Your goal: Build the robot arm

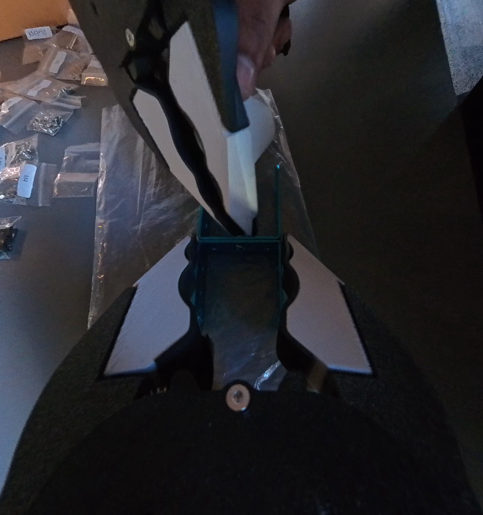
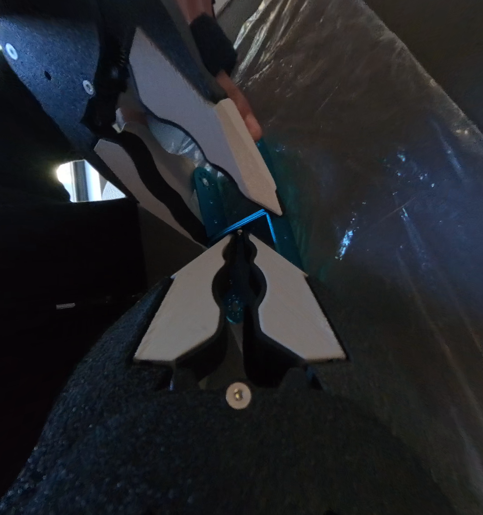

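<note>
In the left wrist view, the left gripper is clenched across a teal U-shaped metal bracket over a crinkly clear plastic bag, and the smooth anodised walls could slip on the white fingers. In the right wrist view, the right gripper pinches a second blue bracket, perforated and back-to-back with the first; a twist could split the pair.

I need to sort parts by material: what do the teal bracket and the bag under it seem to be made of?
The bracket looks like thin sheet metal with a teal coating, perhaps anodised: sharp folds, small drilled holes, shiny edges. The bag looks like clear plastic film: see-through, crinkled, with glare streaks. Both guesses rest on looks alone.
</note>
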Demonstrator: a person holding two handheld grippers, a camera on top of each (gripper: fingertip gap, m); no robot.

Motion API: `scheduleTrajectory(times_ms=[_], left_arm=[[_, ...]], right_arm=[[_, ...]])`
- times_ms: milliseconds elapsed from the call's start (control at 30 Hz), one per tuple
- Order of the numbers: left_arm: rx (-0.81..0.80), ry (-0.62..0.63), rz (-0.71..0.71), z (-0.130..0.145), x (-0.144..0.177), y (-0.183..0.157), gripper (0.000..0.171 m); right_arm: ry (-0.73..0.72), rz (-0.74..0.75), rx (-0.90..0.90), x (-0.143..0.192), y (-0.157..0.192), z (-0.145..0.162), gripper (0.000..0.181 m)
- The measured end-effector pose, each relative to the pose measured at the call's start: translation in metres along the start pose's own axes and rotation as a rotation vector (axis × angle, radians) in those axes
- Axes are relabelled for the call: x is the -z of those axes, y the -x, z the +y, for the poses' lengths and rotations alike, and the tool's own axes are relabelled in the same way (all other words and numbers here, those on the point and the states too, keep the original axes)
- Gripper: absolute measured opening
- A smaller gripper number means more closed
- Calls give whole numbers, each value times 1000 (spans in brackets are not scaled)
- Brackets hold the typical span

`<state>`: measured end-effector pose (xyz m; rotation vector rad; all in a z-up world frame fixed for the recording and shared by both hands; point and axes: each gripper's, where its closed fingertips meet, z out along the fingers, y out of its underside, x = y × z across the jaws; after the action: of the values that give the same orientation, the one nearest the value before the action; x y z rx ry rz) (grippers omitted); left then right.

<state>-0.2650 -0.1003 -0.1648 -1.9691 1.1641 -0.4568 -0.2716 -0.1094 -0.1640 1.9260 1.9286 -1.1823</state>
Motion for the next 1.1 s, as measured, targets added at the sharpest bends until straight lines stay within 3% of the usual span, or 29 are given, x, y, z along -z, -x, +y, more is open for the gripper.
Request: scheduleTrajectory(times_ms=[133, 333, 567, 900, 1100], left_arm=[[2, -1, 1, 0, 0, 0, 61], [6, -1, 7, 0, 0, 0, 61], [7, -3, 4, 0, 0, 0, 61], [7, -3, 1, 0, 0, 0, 61], [4, -2, -1, 0, 0, 0, 61]], right_arm=[[-64, 54, 122, 8, 3, -3, 12], [-84, 410, 604, 15, -11, 0, 15], [-87, 542, 821, 5, -3, -3, 17], [-77, 473, 786, 2, -4, -6, 3], [-36, 117, 279, 1, -1, -3, 3]])
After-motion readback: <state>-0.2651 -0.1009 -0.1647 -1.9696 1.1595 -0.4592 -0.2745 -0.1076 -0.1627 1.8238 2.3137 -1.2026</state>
